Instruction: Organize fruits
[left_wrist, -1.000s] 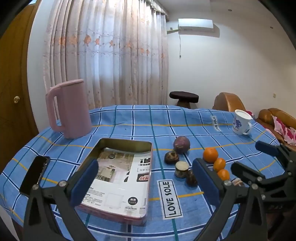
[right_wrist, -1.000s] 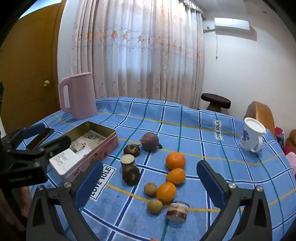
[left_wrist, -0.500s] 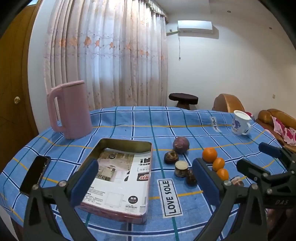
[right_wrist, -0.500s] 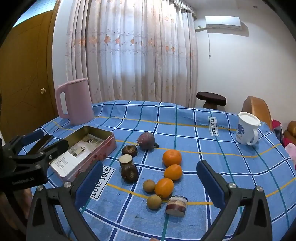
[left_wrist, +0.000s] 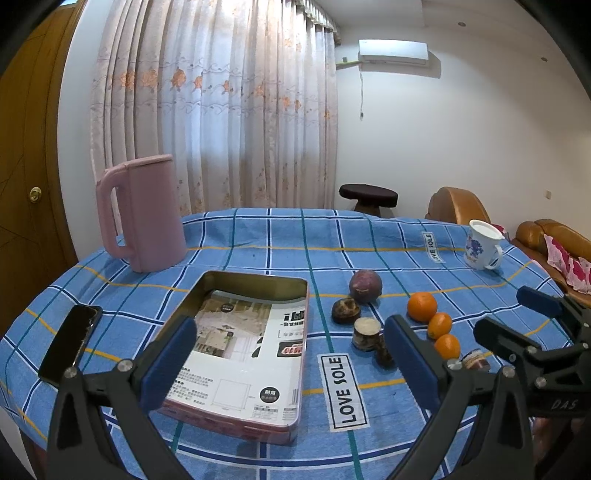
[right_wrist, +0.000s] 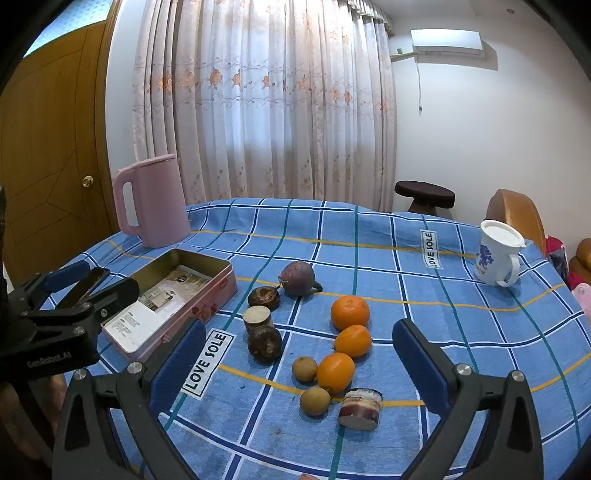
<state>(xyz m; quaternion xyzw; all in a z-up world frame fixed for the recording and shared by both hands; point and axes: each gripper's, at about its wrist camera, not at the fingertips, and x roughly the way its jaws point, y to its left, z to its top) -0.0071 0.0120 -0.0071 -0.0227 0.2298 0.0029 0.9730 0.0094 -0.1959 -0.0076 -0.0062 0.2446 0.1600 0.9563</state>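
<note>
Fruit lies loose on the blue checked tablecloth (right_wrist: 388, 266): three oranges (right_wrist: 349, 312) in a row, a purple passion fruit (right_wrist: 297, 273), two small brown longans (right_wrist: 304, 368), dark brown round pieces (right_wrist: 264, 343) and a cut cylinder piece (right_wrist: 360, 408). An open pink tin (left_wrist: 243, 343) lined with a printed sheet sits left of them. My left gripper (left_wrist: 290, 354) is open above the tin's near right corner. My right gripper (right_wrist: 299, 363) is open, hovering over the near fruit, holding nothing. Each gripper shows in the other's view.
A pink jug (left_wrist: 142, 214) stands at the far left. A black phone (left_wrist: 70, 343) lies by the table's left edge. A white mug (right_wrist: 496, 253) with blue print stands far right. A stool (right_wrist: 424, 194) and brown sofa (left_wrist: 554, 240) are beyond the table.
Both views have shifted slightly, with the grippers rising and pulling back a little from the table. Both stay open. No fruit has moved.
</note>
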